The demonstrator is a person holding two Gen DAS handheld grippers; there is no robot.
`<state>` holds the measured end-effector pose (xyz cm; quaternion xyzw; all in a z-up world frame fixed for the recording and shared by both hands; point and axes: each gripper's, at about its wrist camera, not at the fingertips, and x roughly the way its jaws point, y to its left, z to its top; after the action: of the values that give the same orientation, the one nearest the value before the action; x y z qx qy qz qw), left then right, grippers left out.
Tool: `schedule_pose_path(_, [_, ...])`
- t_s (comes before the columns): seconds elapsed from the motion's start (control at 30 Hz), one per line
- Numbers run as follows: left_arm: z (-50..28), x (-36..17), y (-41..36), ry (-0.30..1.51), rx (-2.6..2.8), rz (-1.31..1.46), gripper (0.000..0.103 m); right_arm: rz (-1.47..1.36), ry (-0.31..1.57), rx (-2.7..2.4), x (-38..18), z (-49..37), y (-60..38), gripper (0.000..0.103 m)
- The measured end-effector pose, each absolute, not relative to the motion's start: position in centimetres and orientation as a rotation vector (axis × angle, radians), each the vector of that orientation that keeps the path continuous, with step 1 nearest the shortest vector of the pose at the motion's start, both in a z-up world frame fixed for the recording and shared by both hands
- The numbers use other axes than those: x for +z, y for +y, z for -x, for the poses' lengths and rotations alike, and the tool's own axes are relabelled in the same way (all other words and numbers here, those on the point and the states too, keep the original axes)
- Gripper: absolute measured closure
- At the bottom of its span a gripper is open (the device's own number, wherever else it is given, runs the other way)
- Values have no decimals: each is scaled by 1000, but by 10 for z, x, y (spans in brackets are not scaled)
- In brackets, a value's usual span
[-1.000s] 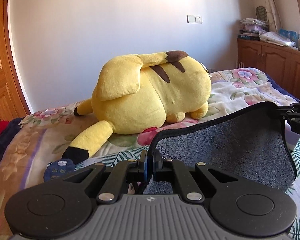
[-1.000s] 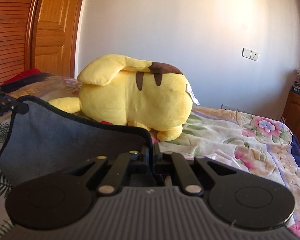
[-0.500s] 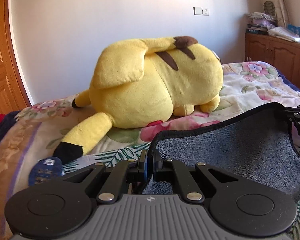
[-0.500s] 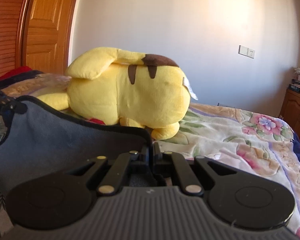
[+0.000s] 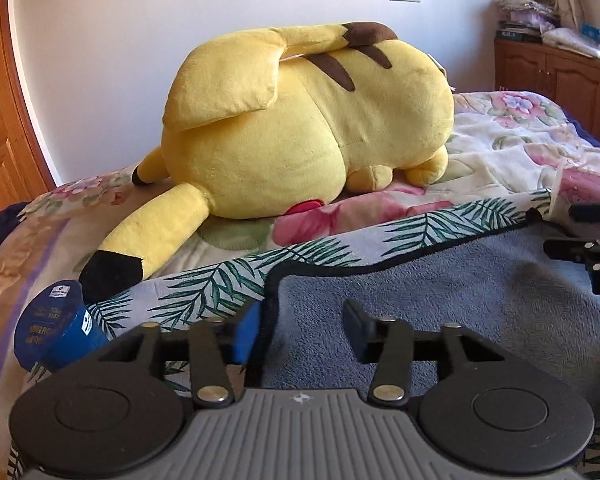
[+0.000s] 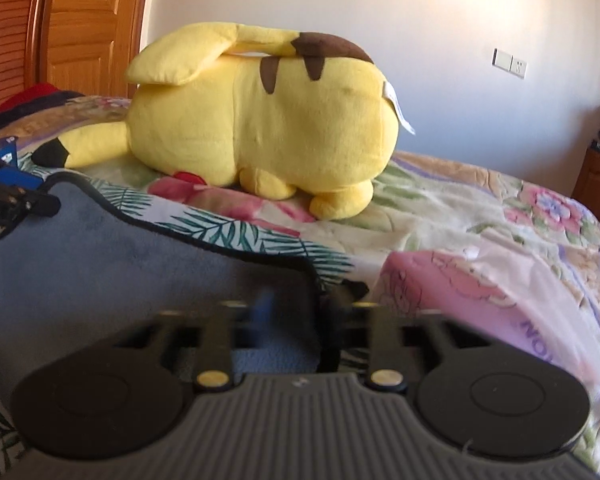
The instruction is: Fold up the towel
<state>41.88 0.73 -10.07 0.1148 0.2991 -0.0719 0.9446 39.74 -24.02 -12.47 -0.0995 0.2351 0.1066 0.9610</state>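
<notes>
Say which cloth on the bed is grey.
The towel: plain grey with a black hem, lying on top. The leaf-print cloth under it and the floral quilt beyond are both multicoloured prints.

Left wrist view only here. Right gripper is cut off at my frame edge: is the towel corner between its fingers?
Observer: Yes. In the right wrist view the right gripper is opening, and the towel corner lies between its fingers, not pinched.
Operator: What's beyond that corner?
Observer: A pink patch of quilt with printed lettering, nothing standing on it.
Operator: Any obstacle on its far side?
Observer: Only a louvred wooden door well behind the bed.
</notes>
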Motion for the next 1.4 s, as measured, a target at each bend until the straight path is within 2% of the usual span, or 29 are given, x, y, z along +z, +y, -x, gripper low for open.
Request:
schedule_pose_path(0.03, [-417, -101, 7, 610, -144, -236, 66, 195, 474, 217, -124, -396, -241, 44])
schedule_pose_path(0.17, [-409, -102, 7, 617, -153, -210, 60, 178, 482, 225, -121, -392, -244, 44])
schedule_pose_path(0.23, [-403, -102, 7, 624, -150, -204, 52, 162, 492, 230, -118, -389, -245, 44])
schedule_pose_path(0.43, [-378, -93, 8, 632, -155, -183, 45, 127, 513, 242, -106, -370, -248, 44])
schedule_pose_path(0.87, [-318, -51, 7, 628, -170, -171, 42, 78, 521, 242, -65, -316, -252, 44])
schedule_pose_path(1.4, [-239, 1, 5, 587, -171, -151, 33, 55, 477, 247, -7, -246, -252, 44])
